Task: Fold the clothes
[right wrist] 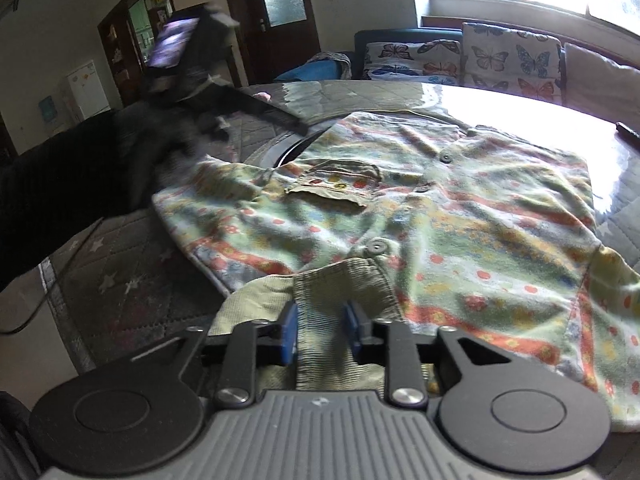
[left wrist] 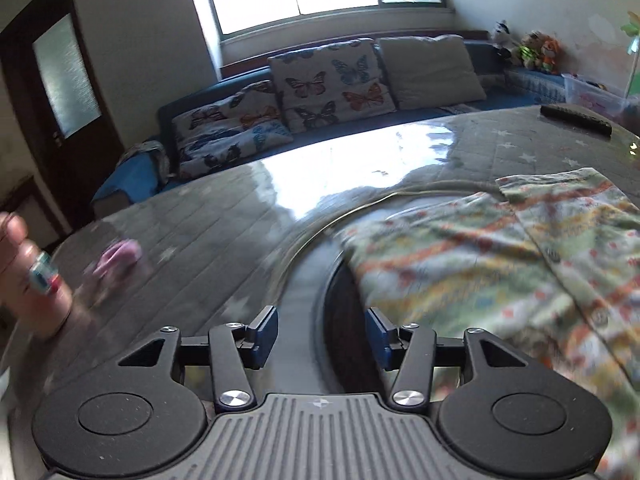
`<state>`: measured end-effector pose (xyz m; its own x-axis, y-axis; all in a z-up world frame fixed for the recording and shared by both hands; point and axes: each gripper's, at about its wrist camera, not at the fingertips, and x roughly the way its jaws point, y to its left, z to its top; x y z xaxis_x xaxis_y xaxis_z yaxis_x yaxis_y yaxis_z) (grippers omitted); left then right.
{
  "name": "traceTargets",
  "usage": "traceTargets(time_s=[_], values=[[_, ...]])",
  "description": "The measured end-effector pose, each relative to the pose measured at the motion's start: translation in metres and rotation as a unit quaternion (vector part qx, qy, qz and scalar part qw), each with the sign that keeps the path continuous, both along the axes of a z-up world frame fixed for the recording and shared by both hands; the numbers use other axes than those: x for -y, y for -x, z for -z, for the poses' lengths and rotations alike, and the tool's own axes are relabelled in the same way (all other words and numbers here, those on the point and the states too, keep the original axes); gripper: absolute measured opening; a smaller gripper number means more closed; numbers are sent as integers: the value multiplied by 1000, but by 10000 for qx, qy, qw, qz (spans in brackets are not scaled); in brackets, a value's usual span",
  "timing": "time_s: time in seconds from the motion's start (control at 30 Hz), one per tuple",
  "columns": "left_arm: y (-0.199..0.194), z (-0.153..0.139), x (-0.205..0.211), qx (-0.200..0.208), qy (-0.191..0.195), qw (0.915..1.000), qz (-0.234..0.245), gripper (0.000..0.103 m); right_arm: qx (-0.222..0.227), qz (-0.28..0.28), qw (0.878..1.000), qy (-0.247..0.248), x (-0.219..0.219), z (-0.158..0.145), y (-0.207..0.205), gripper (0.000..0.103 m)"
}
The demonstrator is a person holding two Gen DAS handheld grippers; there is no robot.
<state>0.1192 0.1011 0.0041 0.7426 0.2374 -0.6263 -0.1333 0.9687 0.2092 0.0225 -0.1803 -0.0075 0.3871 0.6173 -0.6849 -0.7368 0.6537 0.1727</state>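
Left gripper [left wrist: 322, 336]: jaws stand wide apart, nothing between them. Below the gap lie the glossy tabletop [left wrist: 224, 216] and a dark round inset. A person's hand [left wrist: 28, 272] shows at the left edge, with a pale blue ring on one finger. View is blurred.

Shirt [right wrist: 420, 216]: small, buttoned, flowered in green, orange and yellow stripes, spread front-up on the tabletop over a quilted grey cover with stars [right wrist: 132, 276]. A corduroy chest pocket [right wrist: 340, 184] sits near its middle. In the left wrist view the shirt lies to the right of the left gripper, apart from its fingers.

Right gripper [right wrist: 320, 332]: jaws narrow but not closed, with the shirt's green corduroy collar [right wrist: 340, 292] lying between the blue pads. Cannot tell whether the pads press on it; a slight gap seems to show on each side.

The left gripper appears in the right wrist view as a dark blur at the shirt's far left edge.

A dark remote [left wrist: 576, 118] lies on the far right of the tabletop. Beyond it, a sofa with butterfly cushions [left wrist: 332, 80] stands under a bright window.
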Motion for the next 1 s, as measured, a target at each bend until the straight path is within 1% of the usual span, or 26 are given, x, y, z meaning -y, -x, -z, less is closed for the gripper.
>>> traceTargets(time_s=[0.1,0.23,0.33,0.4,0.5,0.63,0.7,0.87,0.97,1.0], values=[[42,-6,-14,187,-39,9991,-387,53,170,17,9998,142,-6,0,5,27],[92,-10,-34,373,-84,9943,-997,53,189,49,9997,158,-6,-5,6,27],[122,-8,-52,451,-13,9869,-1547,53,207,62,9996,203,-8,-3,7,28],[137,-5,-64,485,105,9807,-1893,53,263,44,9993,259,-9,-1,10,28],[149,2,-78,448,253,9734,-2232,53,260,52,9992,287,-10,-2,10,28],[157,7,-88,445,344,9686,-2420,51,296,100,9990,308,-10,-6,10,28],[157,7,-92,458,467,9676,-2440,51,337,108,9990,280,-10,-9,12,28],[151,10,-100,463,700,9665,-2425,46,390,132,9989,245,-10,-13,15,28],[152,12,-104,508,881,9647,-2429,40,404,137,9988,239,-9,-15,17,28],[153,12,-105,527,925,9641,-2434,35,409,135,9988,237,-9,-15,18,28]])
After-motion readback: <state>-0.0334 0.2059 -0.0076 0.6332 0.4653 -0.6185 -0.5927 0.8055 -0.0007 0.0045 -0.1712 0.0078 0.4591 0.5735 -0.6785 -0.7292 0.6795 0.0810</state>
